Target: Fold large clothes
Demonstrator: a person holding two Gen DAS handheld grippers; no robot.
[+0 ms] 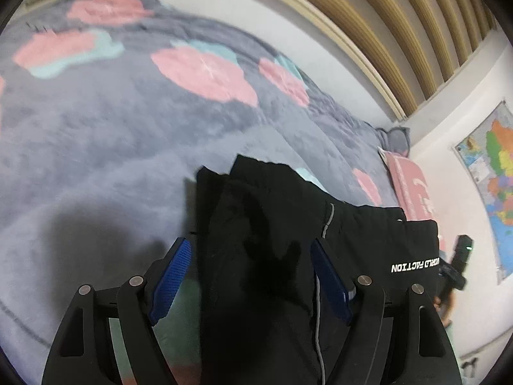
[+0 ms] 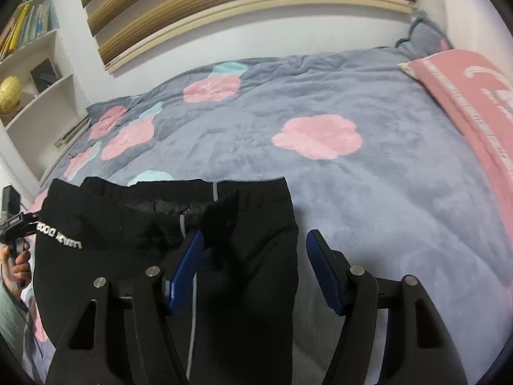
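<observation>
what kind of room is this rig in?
Most likely a bedroom: a bed with a grey floral blanket, a pink pillow at its head, and a bookshelf beside it.

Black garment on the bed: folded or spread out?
Folded: the black garment lies doubled, layered edges showing at its waistband on the blanket.

The black trousers (image 1: 266, 256) lie folded in layers on the bed, with the elastic waistband at the end farthest from the tools and a thin grey stripe running lengthwise down the cloth. Seen from the left tool, the cloth lies between and under its spread blue pads, and white block lettering, upside down, sits off to the right of them. Seen from the right tool, the trousers (image 2: 224, 240) lie under its left pad and stretch away to the left, their right edge falling between the two pads, with the lettering near the far left edge.
</observation>
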